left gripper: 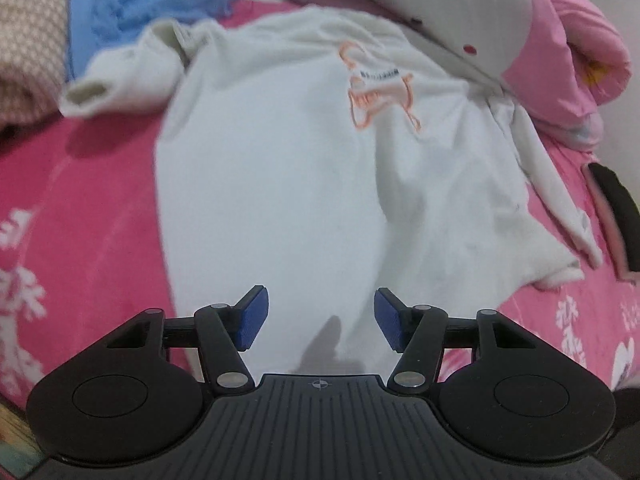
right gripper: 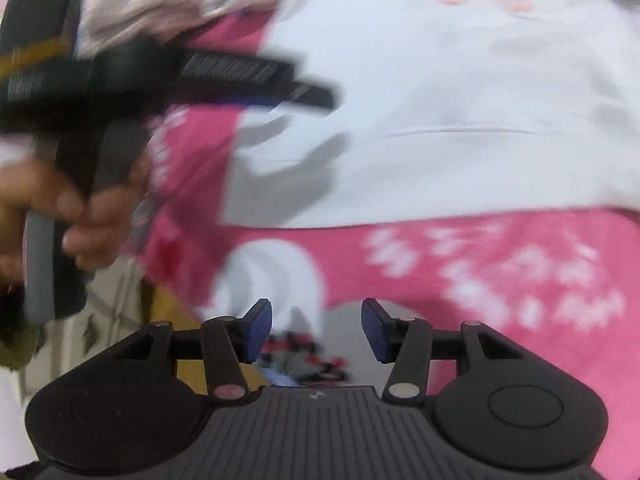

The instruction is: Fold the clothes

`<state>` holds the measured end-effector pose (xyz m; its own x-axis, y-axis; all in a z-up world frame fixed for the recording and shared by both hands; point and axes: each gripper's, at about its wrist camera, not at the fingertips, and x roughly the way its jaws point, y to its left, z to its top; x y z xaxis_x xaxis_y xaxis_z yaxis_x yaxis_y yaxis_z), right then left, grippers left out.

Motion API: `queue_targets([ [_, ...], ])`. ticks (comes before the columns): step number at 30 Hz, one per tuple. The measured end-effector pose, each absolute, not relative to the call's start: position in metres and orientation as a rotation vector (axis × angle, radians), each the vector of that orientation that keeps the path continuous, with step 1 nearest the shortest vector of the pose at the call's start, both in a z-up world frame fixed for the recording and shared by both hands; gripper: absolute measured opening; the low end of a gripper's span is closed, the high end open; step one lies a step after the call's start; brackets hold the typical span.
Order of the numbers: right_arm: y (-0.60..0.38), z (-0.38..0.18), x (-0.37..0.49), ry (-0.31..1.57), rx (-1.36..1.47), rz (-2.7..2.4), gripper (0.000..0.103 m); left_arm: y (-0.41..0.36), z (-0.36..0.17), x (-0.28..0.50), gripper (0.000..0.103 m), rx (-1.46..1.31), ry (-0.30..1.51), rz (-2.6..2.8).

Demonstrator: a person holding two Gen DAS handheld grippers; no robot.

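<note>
White cotton shirt (left gripper: 280, 168) with an orange print, spread on the pink floral bed cover (left gripper: 80, 208).
Both the left hand-held gripper (left gripper: 320, 318) and right hand-held gripper (right gripper: 317, 330) hover with jaws apart, gripping nothing.

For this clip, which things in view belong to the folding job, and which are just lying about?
In the job:
- white shirt with orange print, spread flat
- left hand-held gripper, open over the shirt's lower part
- right hand-held gripper, open, near the hem

Lying about:
- blue garment
- pink quilt
- striped plush toy
- pink bedsheet underneath
</note>
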<state>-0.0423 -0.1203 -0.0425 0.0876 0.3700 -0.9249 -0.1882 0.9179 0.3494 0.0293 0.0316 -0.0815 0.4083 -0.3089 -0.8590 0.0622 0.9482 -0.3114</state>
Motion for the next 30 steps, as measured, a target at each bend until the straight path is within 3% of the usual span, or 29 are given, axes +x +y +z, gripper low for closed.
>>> queue_targets([
  [8, -0.209, -0.021, -0.033, 1.337, 0.294, 0.134, 0.052, 0.018, -0.111, 0.021, 0.058, -0.225, 1.181, -0.201],
  [18, -0.375, -0.028, 0.056, 1.083, 0.614, -0.102, 0.053, 0.014, -0.119, 0.018, 0.06, -0.22, 1.172, -0.138],
  [23, -0.438, -0.058, 0.118, 1.028, 0.841, -0.122, 0.054, 0.002, -0.118, 0.017, 0.061, -0.167, 1.18, -0.091],
  [30, -0.451, -0.095, 0.185, 1.062, 0.844, -0.074, 0.055, -0.008, -0.118, 0.017, 0.065, -0.126, 1.199, -0.029],
])
